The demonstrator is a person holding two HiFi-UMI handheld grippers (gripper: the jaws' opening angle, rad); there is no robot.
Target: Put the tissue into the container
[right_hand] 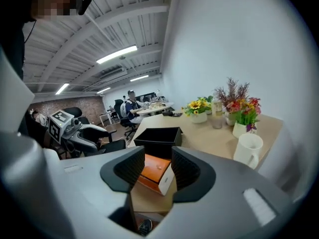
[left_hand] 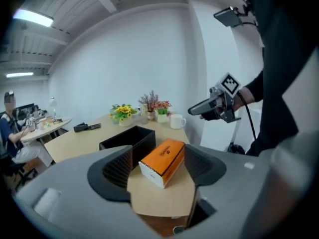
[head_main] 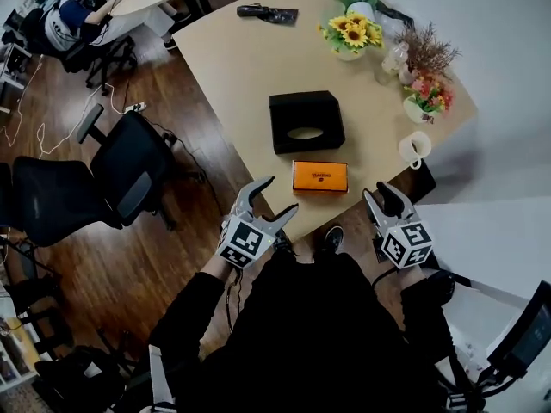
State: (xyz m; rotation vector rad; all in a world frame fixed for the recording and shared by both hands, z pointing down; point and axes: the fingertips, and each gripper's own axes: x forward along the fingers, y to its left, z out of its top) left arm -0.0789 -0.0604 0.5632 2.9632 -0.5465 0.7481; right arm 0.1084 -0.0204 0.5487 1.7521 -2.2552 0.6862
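Both hand-held grippers hang just off the near edge of the desk, and neither one has anything in it. The left hand-held gripper is released, its jaws spread wide. From its own view the orange tissue box sits framed in the gap, but further out on the desk and not touched. The right hand-held gripper is slack too. Its jaws stand only a narrow slit apart, the pads press on nothing, and the same orange box shows beyond them.

The tissue box lies flat near the desk's front edge. It is just in front of the black container, with a thin strip of desk between the two. There is dark print across the box's orange top and a white end panel, but the lettering is too small and soft for me to read. The container is open-topped and dark inside, with a paler oval showing in its middle.

Each hand-held gripper carries a cube with bold black-and-white square markers, which are patterns rather than words. To the right sits a white mug. Behind it a pot of sunflowers stands among other flower pots. A dark gadget lies at the far end of the desk. Black office chairs stand on the wooden floor to the left, and a person sits at another desk in the corner.
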